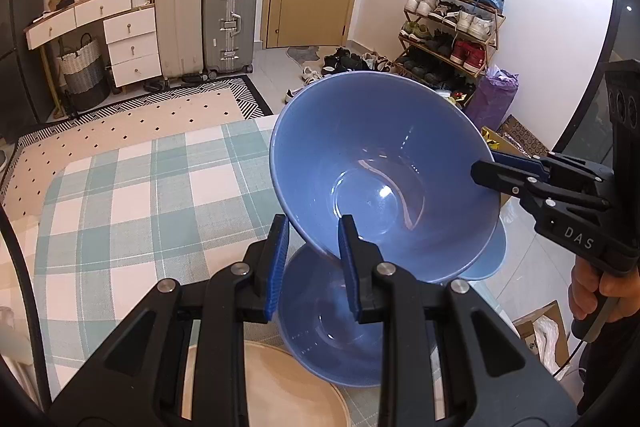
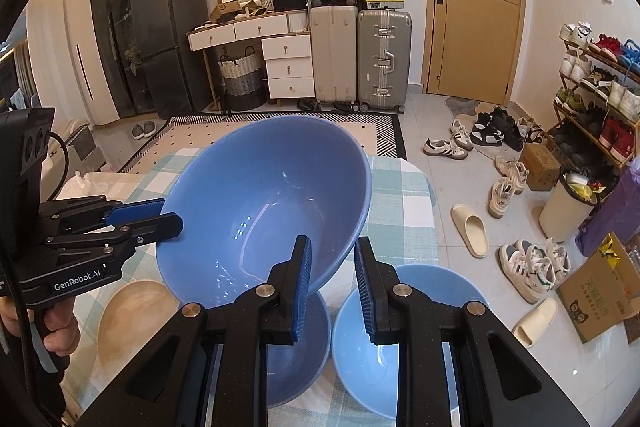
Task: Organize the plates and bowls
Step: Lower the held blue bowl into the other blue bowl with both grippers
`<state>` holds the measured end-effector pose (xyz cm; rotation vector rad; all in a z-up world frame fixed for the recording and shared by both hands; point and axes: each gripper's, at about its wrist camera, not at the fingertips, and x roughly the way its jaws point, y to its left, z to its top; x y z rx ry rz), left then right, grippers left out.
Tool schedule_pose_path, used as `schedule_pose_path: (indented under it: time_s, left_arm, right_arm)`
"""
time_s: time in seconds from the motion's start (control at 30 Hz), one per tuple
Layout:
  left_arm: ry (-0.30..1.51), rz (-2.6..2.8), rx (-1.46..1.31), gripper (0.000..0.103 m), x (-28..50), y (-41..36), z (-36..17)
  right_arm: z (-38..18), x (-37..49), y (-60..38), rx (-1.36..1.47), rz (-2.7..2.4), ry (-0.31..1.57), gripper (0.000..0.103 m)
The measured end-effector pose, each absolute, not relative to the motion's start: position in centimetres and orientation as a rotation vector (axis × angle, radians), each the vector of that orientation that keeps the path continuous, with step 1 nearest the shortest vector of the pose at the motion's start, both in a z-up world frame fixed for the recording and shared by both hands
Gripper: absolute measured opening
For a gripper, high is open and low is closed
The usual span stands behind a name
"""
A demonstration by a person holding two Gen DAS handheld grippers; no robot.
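Left-wrist view, left to right. Checked tablecloth (image 1: 132, 195) from 9 to 6 o'clock, teal and white. Beige plate (image 1: 288, 391) at 6, partly under the left gripper (image 1: 313, 259). That gripper's blue pads pinch the near rim of the large blue bowl (image 1: 380, 167), one pad outside the wall, one inside. Bowl sits centre frame, tilted, mouth facing the camera, lifted off the table. Second blue bowl (image 1: 332, 343) directly beneath it at 6, upright on the cloth. Pale blue bowl (image 1: 490, 259) edge peeks out at 4, behind the big one. Right gripper (image 1: 486, 169) comes in from 3 o'clock, fingers clamped on the big bowl's opposite rim. A hand (image 1: 600, 291) grips its handle at 4.

Right-wrist view, left to right. Left gripper (image 2: 170, 213) at 9 pinches the big bowl (image 2: 264, 211) rim; hand (image 2: 60, 335) at 8 below it. Beige plate (image 2: 128, 323) at 7. Right gripper (image 2: 332, 267) at 6, pads either side of the tilted bowl's near rim, gripping it. Lower blue bowl (image 2: 296, 359) under it, pale blue bowl (image 2: 408, 347) just beside at 5, both on the cloth (image 2: 400, 211).
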<state>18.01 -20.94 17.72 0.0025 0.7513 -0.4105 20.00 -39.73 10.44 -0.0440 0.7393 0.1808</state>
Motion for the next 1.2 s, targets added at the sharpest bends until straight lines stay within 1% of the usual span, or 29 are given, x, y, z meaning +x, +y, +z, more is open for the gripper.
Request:
schedule_pose_path:
  time_s: [0.6,1.2]
  left_arm:
    - [0.741,-0.404,0.005,0.022,15.2,-19.7,17.7]
    - [0.744,-0.387,0.022,0.022,11.4,-19.2,16.1]
  right_arm:
    - [10.7,17.9,-38.5,-0.048,0.191,0.727,0.023]
    - [9.9,15.9,-36.5,-0.056,0.204,0.736,0.023]
